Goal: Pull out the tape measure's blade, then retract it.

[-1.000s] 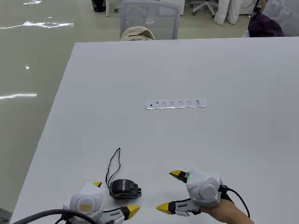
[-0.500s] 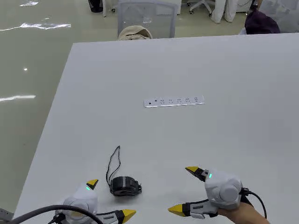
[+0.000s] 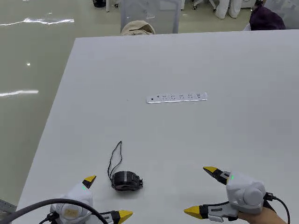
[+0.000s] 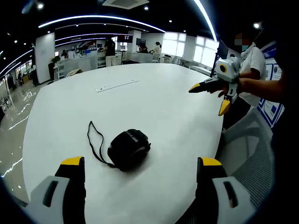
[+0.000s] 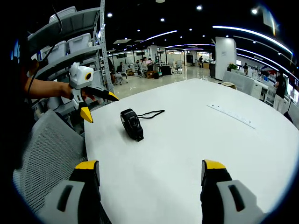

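Observation:
A small black tape measure [image 3: 125,180] with a thin black wrist loop [image 3: 115,158] lies on the white table [image 3: 187,60] near its front left corner. Its blade is not out. The same tape measure [image 4: 129,148] sits just ahead of my left gripper [image 4: 140,170], which stands open, and the tape measure [image 5: 132,123] lies well ahead of my right gripper [image 5: 149,172], also open. In the head view the left gripper [image 3: 106,197] is a little nearer than the tape, and the right gripper [image 3: 202,191] is off to its right. Nothing is held.
A white power strip [image 3: 176,97] lies flat near the middle of the table. A grey chair [image 3: 147,16] stands behind the far edge. The table's left edge [image 3: 46,140] drops to a shiny floor. A grey mesh chair back [image 5: 42,149] is beside the near edge.
Both grippers have drawn back toward the near edge, and the right one has moved further right, away from the tape measure. The tape measure has stayed put. The head camera has shifted slightly.

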Motion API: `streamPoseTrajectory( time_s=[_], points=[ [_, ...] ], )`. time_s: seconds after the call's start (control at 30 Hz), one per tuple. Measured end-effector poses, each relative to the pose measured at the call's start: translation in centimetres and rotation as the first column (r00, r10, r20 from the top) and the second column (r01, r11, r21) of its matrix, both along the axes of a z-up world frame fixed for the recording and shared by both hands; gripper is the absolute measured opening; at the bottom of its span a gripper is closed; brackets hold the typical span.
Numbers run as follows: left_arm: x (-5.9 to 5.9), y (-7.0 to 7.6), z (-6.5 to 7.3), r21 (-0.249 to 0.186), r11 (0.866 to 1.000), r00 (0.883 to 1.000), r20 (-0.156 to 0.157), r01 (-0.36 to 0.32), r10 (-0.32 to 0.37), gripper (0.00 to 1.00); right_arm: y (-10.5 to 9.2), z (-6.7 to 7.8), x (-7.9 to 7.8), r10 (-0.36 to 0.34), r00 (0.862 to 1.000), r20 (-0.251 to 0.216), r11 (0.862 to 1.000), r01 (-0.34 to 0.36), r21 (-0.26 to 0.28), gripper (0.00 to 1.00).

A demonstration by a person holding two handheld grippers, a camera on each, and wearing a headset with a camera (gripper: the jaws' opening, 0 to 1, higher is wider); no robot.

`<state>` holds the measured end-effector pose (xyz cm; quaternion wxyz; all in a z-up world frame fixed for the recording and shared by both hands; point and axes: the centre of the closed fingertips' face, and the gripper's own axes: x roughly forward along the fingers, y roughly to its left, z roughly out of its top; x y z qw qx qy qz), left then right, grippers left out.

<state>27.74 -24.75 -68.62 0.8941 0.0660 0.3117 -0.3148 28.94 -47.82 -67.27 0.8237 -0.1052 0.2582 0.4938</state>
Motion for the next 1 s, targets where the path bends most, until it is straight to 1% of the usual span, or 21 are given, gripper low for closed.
streamPoseTrajectory(
  time_s=[0.07, 0.2, 0.33, 0.53, 0.63, 0.93, 1.0],
  points=[
    [0.0, -0.1, 0.2, -0.002, 1.0, 1.0, 0.003, 0.002, -0.002, 0.99, -0.3, 0.4, 0.0, -0.005, 1.0, 0.003, 1.0, 0.005, 0.003, 0.91],
    [0.2, -0.1, 0.3, 0.006, 1.0, 1.0, 0.006, 0.004, -0.004, 0.99, -0.7, 0.5, 0.1, -0.004, 1.0, 0.002, 1.0, 0.004, 0.006, 0.92],
    [0.2, -0.4, 0.4, -0.002, 1.0, 1.0, 0.005, 0.008, -0.008, 0.99, -1.0, 0.9, 0.0, -0.008, 1.0, 0.006, 1.0, 0.008, 0.015, 0.92],
    [0.4, -0.4, 0.4, 0.003, 1.0, 1.0, 0.006, 0.015, -0.015, 0.99, -1.5, 0.5, 0.0, -0.006, 1.0, 0.001, 1.0, 0.006, 0.005, 0.93],
    [0.6, -0.4, 0.6, 0.004, 1.0, 1.0, 0.009, 0.016, -0.016, 0.99, -1.8, 0.5, 0.1, -0.013, 1.0, 0.001, 1.0, 0.013, 0.006, 0.93],
    [0.6, -0.3, 0.5, 0.012, 1.0, 1.0, 0.01, 0.027, -0.027, 0.99, -2.0, 0.8, 0.2, -0.019, 1.0, 0.001, 1.0, 0.019, 0.005, 0.92],
    [0.7, -0.3, 0.5, 0.013, 1.0, 1.0, 0.011, 0.025, -0.025, 0.99, -2.1, 0.7, 0.2, -0.017, 1.0, 0.001, 1.0, 0.017, 0.003, 0.92]
  ],
)
